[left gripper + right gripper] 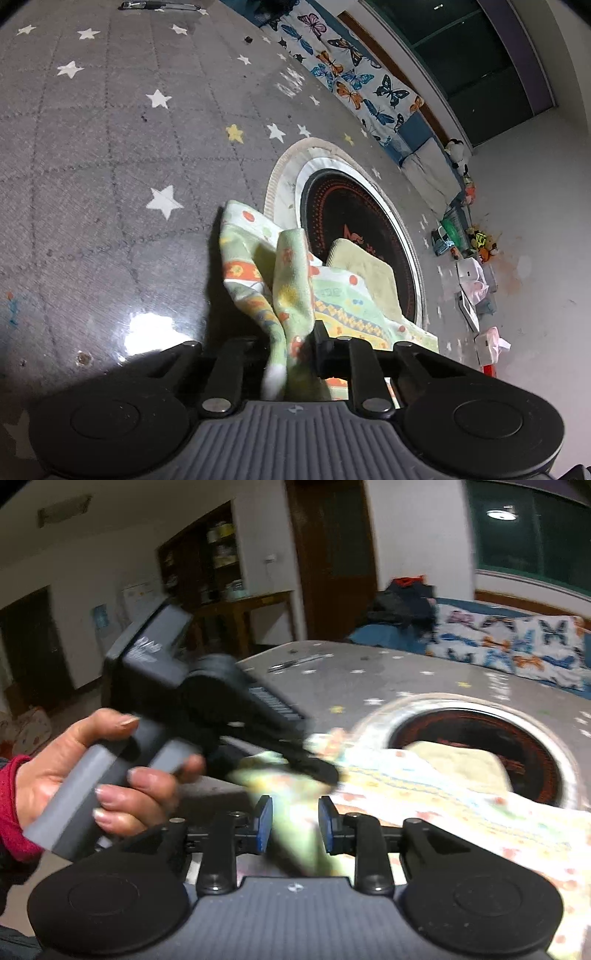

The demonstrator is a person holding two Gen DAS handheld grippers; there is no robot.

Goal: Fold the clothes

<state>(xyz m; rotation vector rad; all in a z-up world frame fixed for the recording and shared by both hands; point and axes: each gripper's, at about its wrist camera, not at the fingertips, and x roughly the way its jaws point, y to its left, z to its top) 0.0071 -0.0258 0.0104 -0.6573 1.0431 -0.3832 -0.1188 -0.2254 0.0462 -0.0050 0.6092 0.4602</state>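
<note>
A person's hand [92, 771] is gripping the left tool [291, 343], whose jaws are pinching a bunched fold of the patterned green cloth [291, 280]. The right tool [295, 825] is standing narrowly apart, with blurred cloth between its blue pads [264, 823]. The cloth is trailing rightward over the starred table [110, 147], partly covering a round dark inset [354, 206] beside a yellow-green folded towel [369, 266].
</note>
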